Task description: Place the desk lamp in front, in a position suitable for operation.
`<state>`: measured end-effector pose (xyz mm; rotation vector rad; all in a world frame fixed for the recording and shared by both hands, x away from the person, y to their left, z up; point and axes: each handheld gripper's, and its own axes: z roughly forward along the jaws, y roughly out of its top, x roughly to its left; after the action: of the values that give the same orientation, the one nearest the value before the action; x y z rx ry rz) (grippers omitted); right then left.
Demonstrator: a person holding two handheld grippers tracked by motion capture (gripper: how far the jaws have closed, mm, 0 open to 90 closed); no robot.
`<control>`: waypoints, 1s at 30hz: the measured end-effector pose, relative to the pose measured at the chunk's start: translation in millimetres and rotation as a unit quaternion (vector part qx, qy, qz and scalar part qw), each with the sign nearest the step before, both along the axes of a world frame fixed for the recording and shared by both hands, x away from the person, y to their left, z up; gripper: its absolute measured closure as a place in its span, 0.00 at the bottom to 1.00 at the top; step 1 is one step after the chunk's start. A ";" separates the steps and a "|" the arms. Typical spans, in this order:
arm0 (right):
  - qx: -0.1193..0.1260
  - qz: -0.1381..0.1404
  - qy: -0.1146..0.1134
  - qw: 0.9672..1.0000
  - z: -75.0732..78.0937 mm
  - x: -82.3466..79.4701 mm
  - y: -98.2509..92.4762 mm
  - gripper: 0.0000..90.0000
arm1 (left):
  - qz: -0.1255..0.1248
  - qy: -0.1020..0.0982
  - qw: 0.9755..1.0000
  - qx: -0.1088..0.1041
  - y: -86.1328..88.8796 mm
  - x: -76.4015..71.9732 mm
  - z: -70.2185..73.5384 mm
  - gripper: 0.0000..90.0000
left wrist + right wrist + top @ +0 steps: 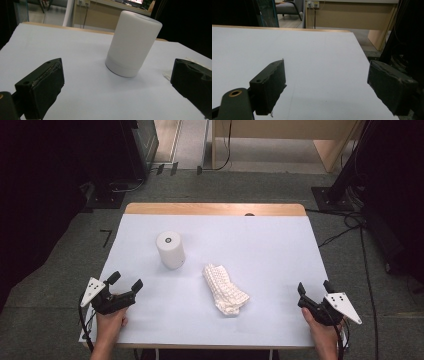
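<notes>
We treat the white cylinder [170, 249] and the folded white cloth [225, 289] as the work items, since both lie between the two grippers.

The cylinder stands upright on the bench [270, 245], left of centre, well ahead of the left gripper [125, 282]. In the left gripper view it sits directly on the line between the jaws, with a smooth matt wall [132, 42] and a faint seam near its base. We judge it to be rigid, probably hollow and fairly light, and somewhat slippery because of the smooth finish. We recommend gripping it across the middle of the wall, above the seam, with the jaws level, so that it neither tips nor slides out. Its width looks close to the full jaw span, so the approach must be square.

The cloth lies flat just right of the cylinder, near the bench centre and apart from it. Its waffle texture suggests a soft, light, limp item that will sag and unfold when lifted. We recommend pinching it at a folded edge or corner, where the layers stack.

Count: one cylinder, one cloth, two grippers, one bench.

The left gripper's jaws stand wide apart and hold nothing. The right gripper [315, 287] rests at the right bench edge, well apart from the cloth; its jaws also stand wide with bare bench surface [324, 62] between them.
</notes>
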<state>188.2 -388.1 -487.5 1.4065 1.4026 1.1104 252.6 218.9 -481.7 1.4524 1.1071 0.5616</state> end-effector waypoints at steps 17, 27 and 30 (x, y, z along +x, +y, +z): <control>-0.004 0.087 -0.042 0.995 41.8 -4.9 51.4 0.20 | -0.010 -0.011 1.000 0.002 -2.7 0.3 -0.2 0.00; 0.012 0.142 -0.039 0.989 56.8 10.1 101.6 0.21 | -0.011 -0.010 1.000 -0.001 -1.2 -0.4 -0.1 0.00; 0.016 0.160 -0.034 0.986 57.9 14.2 116.7 0.23 | -0.011 -0.010 1.000 0.000 -1.2 -0.8 -0.1 0.00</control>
<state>202.3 -271.5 -429.6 1.1773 1.6038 1.3765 251.8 217.7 -481.8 1.4534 1.0738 0.5596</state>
